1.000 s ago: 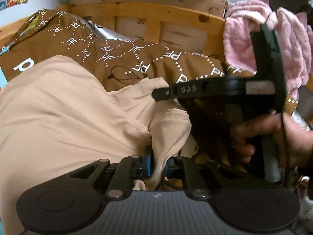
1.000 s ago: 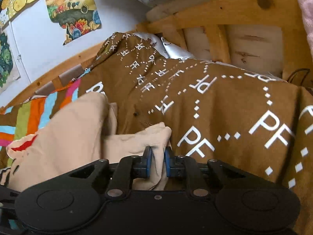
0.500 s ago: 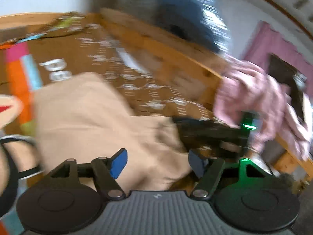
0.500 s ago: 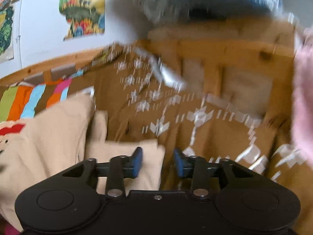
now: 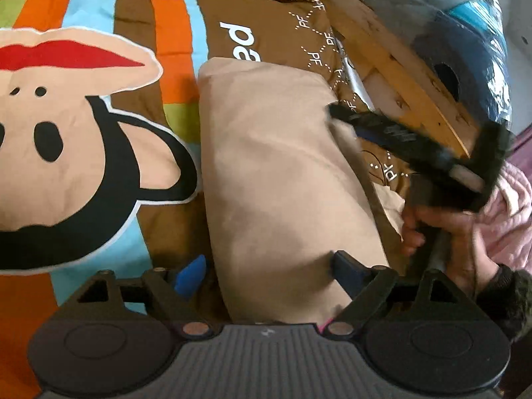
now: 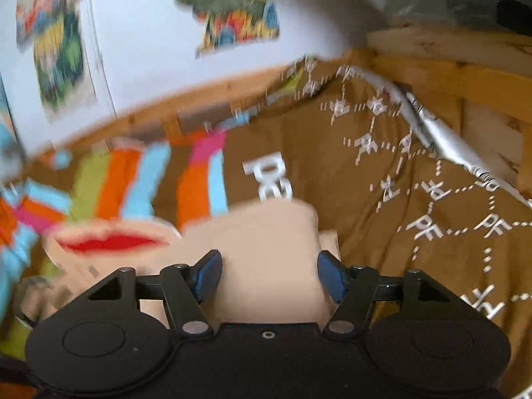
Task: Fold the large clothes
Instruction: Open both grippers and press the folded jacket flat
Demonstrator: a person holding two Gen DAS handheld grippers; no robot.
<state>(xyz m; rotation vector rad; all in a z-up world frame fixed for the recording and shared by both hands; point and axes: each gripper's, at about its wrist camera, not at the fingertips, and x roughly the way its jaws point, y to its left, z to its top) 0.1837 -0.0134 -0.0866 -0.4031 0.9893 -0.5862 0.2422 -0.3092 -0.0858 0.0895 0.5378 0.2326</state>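
Left gripper [image 5: 267, 274] stood wide open, holding nothing; folded beige garment [image 5: 282, 179] lay between and ahead of its blue pads [image 5: 191, 274]. Right gripper [image 6: 267, 276] likewise spread wide and empty, garment just ahead between its fingers. Garment rested on the bed's striped cartoon bedspread [image 5: 83, 133]. Ahead-right of left gripper: person's hand [image 5: 442, 229] gripping the other tool's handle, brown lettered quilt [image 6: 415, 199], wooden bed frame [image 5: 399, 66] beyond.

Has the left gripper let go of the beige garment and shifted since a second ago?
Yes. The left gripper is open, and its view has swung left, from the wooden bed frame toward the cartoon bedspread.
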